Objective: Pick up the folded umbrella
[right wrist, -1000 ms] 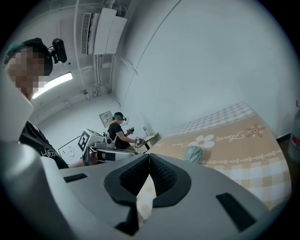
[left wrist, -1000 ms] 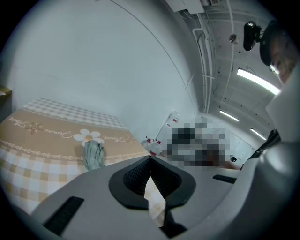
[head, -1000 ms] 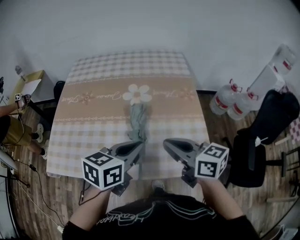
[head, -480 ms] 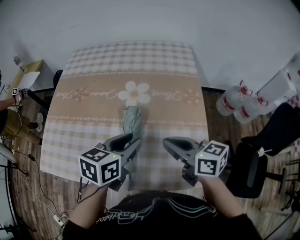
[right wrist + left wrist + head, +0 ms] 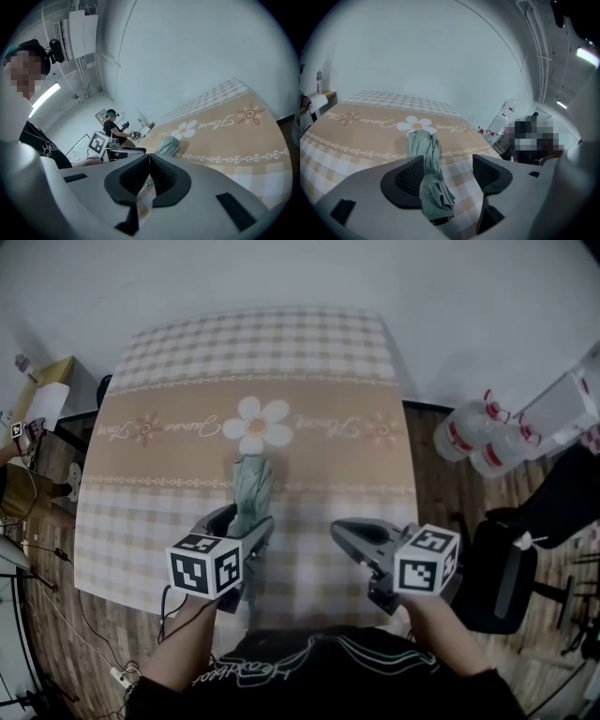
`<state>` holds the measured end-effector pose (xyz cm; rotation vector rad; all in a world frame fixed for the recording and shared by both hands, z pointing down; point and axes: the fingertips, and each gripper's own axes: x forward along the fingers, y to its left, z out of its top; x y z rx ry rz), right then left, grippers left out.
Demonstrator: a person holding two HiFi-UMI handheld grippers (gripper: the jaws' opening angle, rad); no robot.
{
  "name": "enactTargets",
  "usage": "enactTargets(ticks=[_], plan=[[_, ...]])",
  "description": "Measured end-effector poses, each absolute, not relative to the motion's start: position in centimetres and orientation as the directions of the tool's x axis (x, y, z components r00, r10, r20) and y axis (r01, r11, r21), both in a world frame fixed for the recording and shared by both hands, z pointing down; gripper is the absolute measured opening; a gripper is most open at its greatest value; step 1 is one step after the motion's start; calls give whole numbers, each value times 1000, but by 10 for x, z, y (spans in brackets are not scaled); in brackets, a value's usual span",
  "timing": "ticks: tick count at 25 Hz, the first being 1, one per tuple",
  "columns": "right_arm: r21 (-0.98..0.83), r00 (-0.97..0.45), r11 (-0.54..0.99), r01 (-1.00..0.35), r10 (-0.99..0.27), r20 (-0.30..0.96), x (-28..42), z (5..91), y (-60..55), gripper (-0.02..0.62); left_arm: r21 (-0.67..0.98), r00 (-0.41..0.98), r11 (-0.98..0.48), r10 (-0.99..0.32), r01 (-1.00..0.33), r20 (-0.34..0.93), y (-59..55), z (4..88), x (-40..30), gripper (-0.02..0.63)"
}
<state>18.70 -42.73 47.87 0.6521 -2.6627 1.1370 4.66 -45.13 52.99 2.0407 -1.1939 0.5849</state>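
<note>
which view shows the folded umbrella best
Left gripper view: the folded umbrella lies lengthwise, large and central, between the jaws of the left gripper, which have just been opening. Head view shows it from above, near end under that gripper. Right gripper view shows only its far end, small.

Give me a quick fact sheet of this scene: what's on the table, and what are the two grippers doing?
Setting: table under a checked cloth with a printed daisy
Object: folded green umbrella, lying flat on the person's side of the daisy
Left gripper: open; its jaws have just been opening, and the umbrella's near end lies between them, with a gap on one side
Right gripper: shut, holding nothing, off to the umbrella's right
Status: umbrella not yet picked up
</note>
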Motion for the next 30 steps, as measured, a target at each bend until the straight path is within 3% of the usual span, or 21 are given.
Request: enactTargets(ticks=[13,30], plan=[[-685,-876,546,-483,-313,367,189,516,-430,12,276,352,-221,-506,-935,787,-470,610,27,334],[-710,-879,520,-475,-324,351,183,527,-431,12,225,291,-192,-464,-955,837,-473,640,24,330]])
